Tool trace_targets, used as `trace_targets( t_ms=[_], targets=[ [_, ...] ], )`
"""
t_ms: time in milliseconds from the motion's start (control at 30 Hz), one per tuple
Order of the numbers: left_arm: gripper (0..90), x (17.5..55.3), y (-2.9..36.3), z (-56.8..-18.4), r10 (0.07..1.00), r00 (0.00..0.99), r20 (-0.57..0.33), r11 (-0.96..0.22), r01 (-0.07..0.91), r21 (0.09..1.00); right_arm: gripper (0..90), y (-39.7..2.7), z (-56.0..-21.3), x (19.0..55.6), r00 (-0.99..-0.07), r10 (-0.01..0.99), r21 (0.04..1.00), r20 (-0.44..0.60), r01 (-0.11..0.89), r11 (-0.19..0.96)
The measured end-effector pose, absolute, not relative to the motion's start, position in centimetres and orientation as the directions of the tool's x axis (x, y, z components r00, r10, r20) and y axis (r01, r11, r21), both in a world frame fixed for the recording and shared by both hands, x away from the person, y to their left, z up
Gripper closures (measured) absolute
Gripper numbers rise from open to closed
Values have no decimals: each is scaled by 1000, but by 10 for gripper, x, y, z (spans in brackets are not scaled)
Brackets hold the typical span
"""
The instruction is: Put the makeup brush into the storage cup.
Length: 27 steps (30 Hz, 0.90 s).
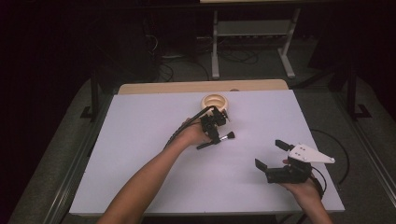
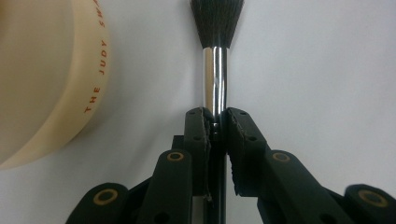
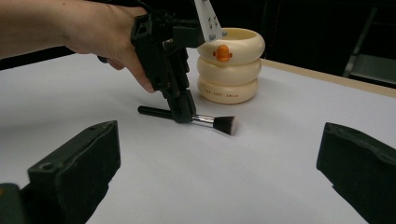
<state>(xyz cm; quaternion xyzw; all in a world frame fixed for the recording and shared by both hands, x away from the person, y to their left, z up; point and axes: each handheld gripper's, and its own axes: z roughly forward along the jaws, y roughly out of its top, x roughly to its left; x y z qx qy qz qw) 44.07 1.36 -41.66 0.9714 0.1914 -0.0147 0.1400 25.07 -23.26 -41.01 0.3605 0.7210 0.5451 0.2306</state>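
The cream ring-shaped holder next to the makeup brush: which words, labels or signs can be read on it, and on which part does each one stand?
"THE JUDY SWA": orange letters on the bottom ring of the cream duck holder in the left gripper view; the edge of the picture cuts off the rest.
The same line on the bottom ring in the right gripper view: too small and blurred to read.
Orange duck-bill emblem on the top ring: a sign, no letters.
Makeup brush: no text.

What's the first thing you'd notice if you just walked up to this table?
Probably the black brush lying on the white table, pinched near its shiny metal collar by the left hand-held gripper. Right behind it stands a cream holder shaped like stacked rings, with a little orange duck bill on the front. Nearer the table's front edge, the right hand-held gripper hangs with its jaws wide open and nothing in them.
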Motion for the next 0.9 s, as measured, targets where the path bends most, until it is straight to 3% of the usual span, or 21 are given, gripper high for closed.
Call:
trace_targets(
  t_ms=[333,900],
  targets=[
    [787,440,15,-413,365,926,-93,-886,376,273,0,-233,-410,251,-634,772,954,51,260,150],
    [786,429,44,-382,397,907,-143,-780,415,469,0,-232,-410,250,-635,771,953,48,261,155]
  ],
)
